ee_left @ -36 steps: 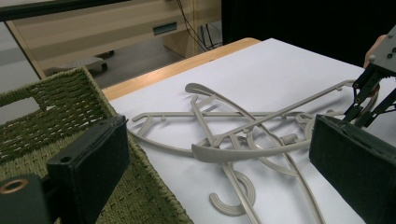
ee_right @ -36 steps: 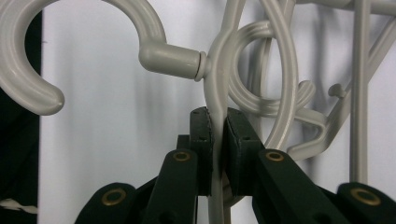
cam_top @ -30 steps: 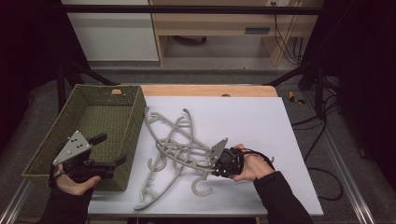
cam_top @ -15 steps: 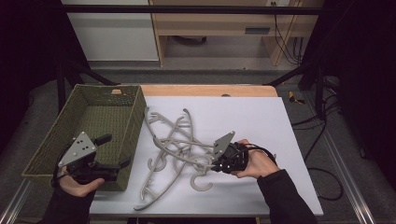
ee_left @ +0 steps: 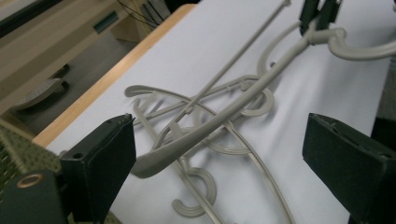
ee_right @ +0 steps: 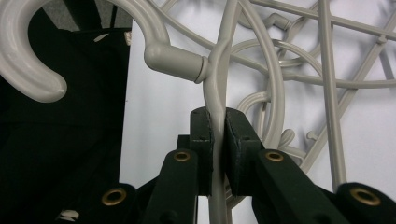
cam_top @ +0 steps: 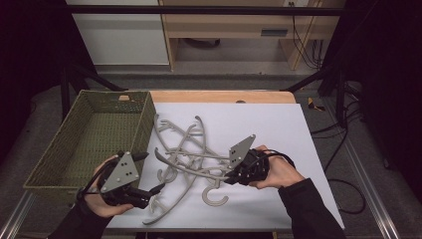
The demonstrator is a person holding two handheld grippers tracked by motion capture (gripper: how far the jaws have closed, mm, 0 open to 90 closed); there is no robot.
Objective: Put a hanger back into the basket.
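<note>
Since the earlier high view, the left gripper [cam_top: 149, 191] has slid from the front wall of the basket [cam_top: 59, 149] toward the tangle of hangers, and the right gripper [cam_top: 228, 178] has lifted a little with its catch. That right gripper is clamped tight on a grey plastic hanger [ee_right: 219, 70]: in the right gripper view both black pads press on the hanger's thin body just below the neck, where the hook [ee_right: 28, 70] curls off to the upper left. In the left gripper view this held hanger [ee_left: 205, 130] slants across the picture, one broad arm end lying low between the left gripper's jaws, close to one jaw but not clearly touching it. Those jaws stand wide apart and have just been closing slightly, with nothing pressed between them. The pile of hangers [cam_top: 186, 144] lies crisscrossed on the white table [cam_top: 278, 124], just right of the woven green basket, and the held hanger is part of that tangle, its far end raised by the right gripper. A separate hook [cam_top: 215, 196] lies flat near the table's front edge.
</note>
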